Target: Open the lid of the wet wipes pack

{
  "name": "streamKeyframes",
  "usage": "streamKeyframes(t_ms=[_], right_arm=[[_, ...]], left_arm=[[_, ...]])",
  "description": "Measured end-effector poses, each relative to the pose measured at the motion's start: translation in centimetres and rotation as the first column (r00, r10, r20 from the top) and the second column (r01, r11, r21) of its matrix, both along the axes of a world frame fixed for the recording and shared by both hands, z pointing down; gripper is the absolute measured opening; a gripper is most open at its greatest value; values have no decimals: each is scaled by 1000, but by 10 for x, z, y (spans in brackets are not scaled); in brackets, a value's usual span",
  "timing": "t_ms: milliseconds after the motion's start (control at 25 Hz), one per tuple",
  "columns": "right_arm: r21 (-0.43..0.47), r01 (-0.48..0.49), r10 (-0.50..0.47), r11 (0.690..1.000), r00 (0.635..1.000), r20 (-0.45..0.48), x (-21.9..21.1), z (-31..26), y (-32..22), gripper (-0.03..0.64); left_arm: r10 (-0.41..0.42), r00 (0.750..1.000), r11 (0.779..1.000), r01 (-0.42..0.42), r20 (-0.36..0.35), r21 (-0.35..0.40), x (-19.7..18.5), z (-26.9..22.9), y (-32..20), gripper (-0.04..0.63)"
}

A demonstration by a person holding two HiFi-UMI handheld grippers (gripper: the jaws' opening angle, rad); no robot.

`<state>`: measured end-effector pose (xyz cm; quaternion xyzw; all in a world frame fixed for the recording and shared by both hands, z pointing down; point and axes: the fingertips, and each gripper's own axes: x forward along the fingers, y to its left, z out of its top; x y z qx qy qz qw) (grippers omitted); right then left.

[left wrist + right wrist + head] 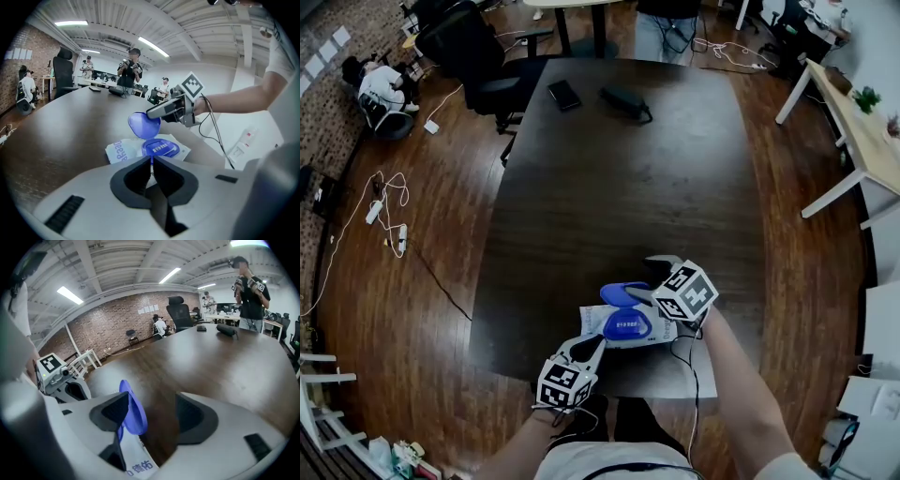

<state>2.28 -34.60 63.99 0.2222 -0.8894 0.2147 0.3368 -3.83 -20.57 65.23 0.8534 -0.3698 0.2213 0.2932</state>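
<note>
Though wide, right gripper (154, 404) beside raised lid (133, 411); left gripper (152, 161) clamped on pack (119, 150).

Blue lid (144, 125) raised, wet wipes pack (119, 151) pinched by left hand-held gripper (152, 160)

The head view looks steeply down from above the near edge of the long dark brown wooden table (609, 169) and sees its whole top from far. The left gripper view sits low at this near edge and faces far and right, with the white wet wipes pack with a blue oval lid (157, 147) close before its fingers. The right gripper view faces far and left, toward a red brick wall (117, 319). All three share pack and table. The left gripper view also shows the right gripper (151, 112), and the right gripper view shows the left gripper (79, 391).
</note>
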Motion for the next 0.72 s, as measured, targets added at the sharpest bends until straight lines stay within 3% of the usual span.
streamKeyframes(t_ms=[120, 280, 720], right_arm=[[-7, -88, 88, 996, 996, -16, 7, 14, -5, 321], [2, -139, 139, 990, 990, 34, 7, 8, 2, 321], [177, -255, 217, 951, 953, 209, 5, -92, 58, 321]], left_arm=[[-6, 1000, 1000, 6, -14, 14, -2, -9, -2, 18], [-14, 999, 998, 17, -42, 56, -6, -27, -8, 18], [-25, 995, 982, 43, -97, 185, -22, -88, -13, 17]])
